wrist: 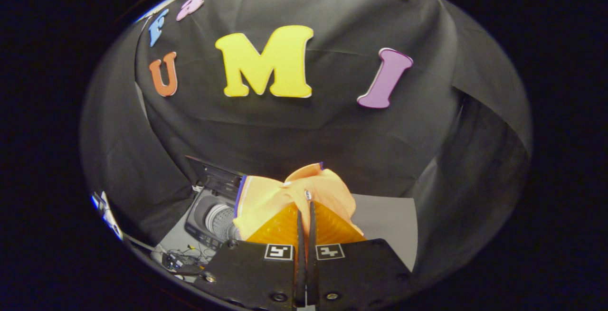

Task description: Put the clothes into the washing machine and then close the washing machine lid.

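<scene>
the tool [305,206] sits nearest, its two fingers drawn almost together with only a thin slit between them, both pressing on a fold of one orange garment [285,194]. the cloth bunches up just past the fingertips and spreads to either side of them, with a thin blue trim along its left edge and a small pale button near the pinch. it hangs clear of the surface below, lifted by the grip.

beside and below the garment, to the left of the fingers, stands one small top-loading washing machine [211,218]. its lid [213,173] is raised, tilted back, and the round ribbed drum shows through the opening. the garment is above and just right of that opening, not in the drum.

nearer than the machine, a tangle of thin cables [183,259] lies on the grey table [384,221]. beyond everything hangs the booth's black cloth wall [332,135].
</scene>
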{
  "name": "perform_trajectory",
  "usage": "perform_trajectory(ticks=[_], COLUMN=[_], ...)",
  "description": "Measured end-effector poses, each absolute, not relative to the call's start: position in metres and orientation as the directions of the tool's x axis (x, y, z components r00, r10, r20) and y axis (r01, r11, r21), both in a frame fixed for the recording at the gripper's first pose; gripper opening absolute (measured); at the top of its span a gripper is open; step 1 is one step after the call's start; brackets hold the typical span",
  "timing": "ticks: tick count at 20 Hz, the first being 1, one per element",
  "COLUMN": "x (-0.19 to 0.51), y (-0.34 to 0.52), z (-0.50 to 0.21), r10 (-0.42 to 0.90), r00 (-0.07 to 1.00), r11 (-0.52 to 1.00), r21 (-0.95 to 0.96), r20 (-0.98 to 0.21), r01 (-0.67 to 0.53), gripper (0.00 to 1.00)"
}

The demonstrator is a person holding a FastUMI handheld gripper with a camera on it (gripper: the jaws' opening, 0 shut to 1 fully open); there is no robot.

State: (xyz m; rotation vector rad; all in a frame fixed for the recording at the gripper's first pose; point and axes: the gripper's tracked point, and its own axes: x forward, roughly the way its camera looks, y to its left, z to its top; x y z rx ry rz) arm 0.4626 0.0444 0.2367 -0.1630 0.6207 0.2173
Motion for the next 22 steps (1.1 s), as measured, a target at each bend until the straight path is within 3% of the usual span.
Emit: perform_trajectory(ticks=[22], x=[0.471], y=[0.229], z=[0.193], r10=[0.308], r00=[0.696], r11=[0.890], r21=[-0.061], r20=[-0.649], r01=[-0.451], gripper=[0.04])
